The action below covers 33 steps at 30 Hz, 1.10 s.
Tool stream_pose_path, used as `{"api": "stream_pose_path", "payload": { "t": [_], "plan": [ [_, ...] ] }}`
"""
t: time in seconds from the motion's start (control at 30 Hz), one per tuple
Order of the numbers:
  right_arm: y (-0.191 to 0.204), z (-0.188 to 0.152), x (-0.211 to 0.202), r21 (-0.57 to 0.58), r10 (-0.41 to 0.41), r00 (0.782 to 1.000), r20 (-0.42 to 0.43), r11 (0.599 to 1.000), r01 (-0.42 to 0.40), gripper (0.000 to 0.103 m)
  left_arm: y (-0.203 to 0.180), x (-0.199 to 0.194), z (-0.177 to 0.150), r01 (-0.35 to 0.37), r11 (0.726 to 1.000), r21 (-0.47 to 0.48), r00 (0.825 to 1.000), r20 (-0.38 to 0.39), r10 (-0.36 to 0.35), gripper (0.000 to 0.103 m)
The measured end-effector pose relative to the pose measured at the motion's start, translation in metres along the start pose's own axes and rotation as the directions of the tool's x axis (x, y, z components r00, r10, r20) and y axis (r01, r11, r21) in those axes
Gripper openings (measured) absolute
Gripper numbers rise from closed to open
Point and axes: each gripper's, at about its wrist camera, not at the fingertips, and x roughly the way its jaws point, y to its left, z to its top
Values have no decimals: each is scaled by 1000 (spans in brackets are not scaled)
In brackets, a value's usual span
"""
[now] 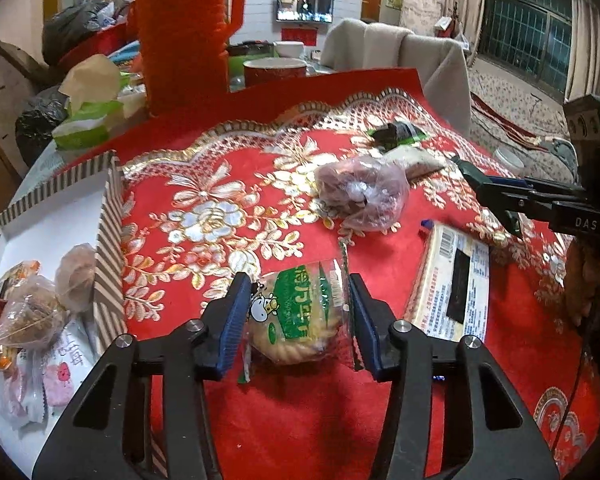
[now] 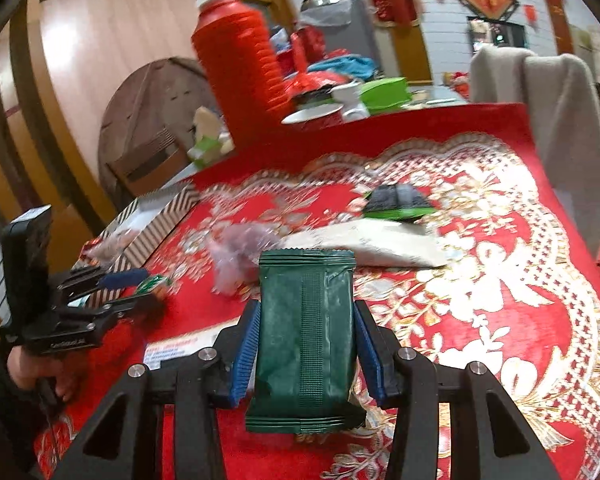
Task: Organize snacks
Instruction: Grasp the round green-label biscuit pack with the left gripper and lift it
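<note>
My left gripper (image 1: 296,284) is shut on a clear packet with a green label and a round biscuit (image 1: 296,312), held over the red embroidered cloth (image 1: 228,200). My right gripper (image 2: 304,312) is shut on a dark green snack packet (image 2: 306,332), held upright above the cloth (image 2: 480,280). A striped-rim box (image 1: 108,240) at the left holds several wrapped snacks (image 1: 32,312). On the cloth lie a clear bag of purplish snacks (image 1: 360,192), a flat cream packet with a barcode (image 1: 452,280), a white packet (image 2: 364,246) and a black-and-green packet (image 2: 396,200).
A tall red thermos (image 1: 184,28) stands behind the cloth, with a green tissue pack (image 1: 84,124), bowls and bags around it. A chair draped in a beige cover (image 1: 420,64) stands at the table's far side. The right gripper shows at the left view's right edge (image 1: 500,196).
</note>
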Motion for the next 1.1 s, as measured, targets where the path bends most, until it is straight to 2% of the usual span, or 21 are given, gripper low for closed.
{"api": "stream_pose_path", "payload": {
  "t": [0.23,0.4,0.47,0.53,0.6,0.67,0.77,0.93,1.03,1.1],
  "plan": [
    [-3,1,-9,12,-60,997,42,998,59,44,-2,-3,0,12,1000,1,1000,0,-12,33],
    [-5,3,-9,27,-83,995,52,996,82,44,-8,0,-2,44,998,37,999,-31,-43,32],
    [-6,3,-9,32,-79,996,51,996,78,44,-4,0,-1,30,999,25,999,-29,-29,32],
    [-7,3,-8,36,-82,996,46,996,81,44,5,-1,1,22,1000,-14,999,-31,-22,36],
    [-7,3,-7,36,-79,996,43,996,78,44,17,-4,3,-3,998,-60,1000,-28,1,63],
    [-6,3,-7,34,-85,995,43,996,83,44,25,-5,3,-20,996,-84,1000,-25,18,75],
    [-5,4,-6,31,-97,994,41,995,96,44,31,1,2,4,994,-111,998,-56,-11,76],
    [-5,3,-5,29,-115,993,35,993,114,44,9,14,-1,6,1000,-14,996,-93,-7,76],
    [-4,3,-5,24,-113,993,35,993,112,44,-3,26,-5,-46,998,47,990,-129,52,76],
    [-2,3,-5,17,-107,994,35,994,107,44,2,23,-3,-71,997,20,991,-113,73,71]
  ]
}}
